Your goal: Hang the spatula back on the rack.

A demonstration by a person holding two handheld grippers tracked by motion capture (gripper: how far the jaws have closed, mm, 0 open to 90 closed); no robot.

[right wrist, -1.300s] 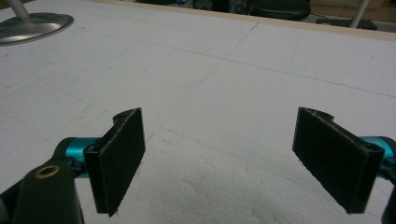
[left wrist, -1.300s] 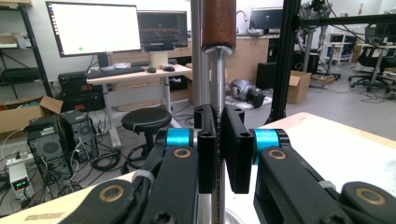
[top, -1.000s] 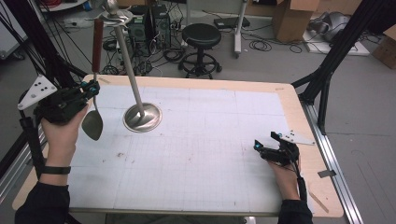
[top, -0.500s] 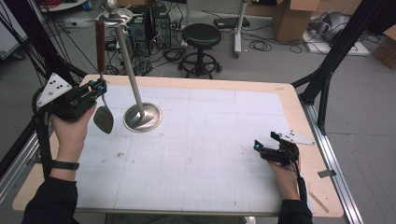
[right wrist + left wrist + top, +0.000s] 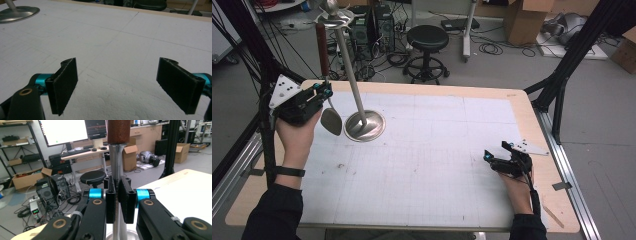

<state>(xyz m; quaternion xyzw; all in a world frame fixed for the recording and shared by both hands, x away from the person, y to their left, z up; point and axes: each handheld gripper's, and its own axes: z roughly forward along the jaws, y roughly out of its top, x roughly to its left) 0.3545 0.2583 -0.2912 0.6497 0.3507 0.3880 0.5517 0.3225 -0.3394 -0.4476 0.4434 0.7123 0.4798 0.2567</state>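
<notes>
counted: one steel ladle with brown wooden handle (image 5: 331,120), one chrome rack with round base (image 5: 364,125), two black two-jaw grippers (image 5: 324,92) (image 5: 487,155).

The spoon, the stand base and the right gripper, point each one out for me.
spoon (image 5: 331,121), high view, on its bowl.
stand base (image 5: 371,127), high view, on the round metal foot.
right gripper (image 5: 493,155), high view, between its fingertips.

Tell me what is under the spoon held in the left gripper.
The spoon hangs bowl-down from the left gripper over the white mat, beside the stand's round metal base. The spot under its bowl is covered.
</notes>
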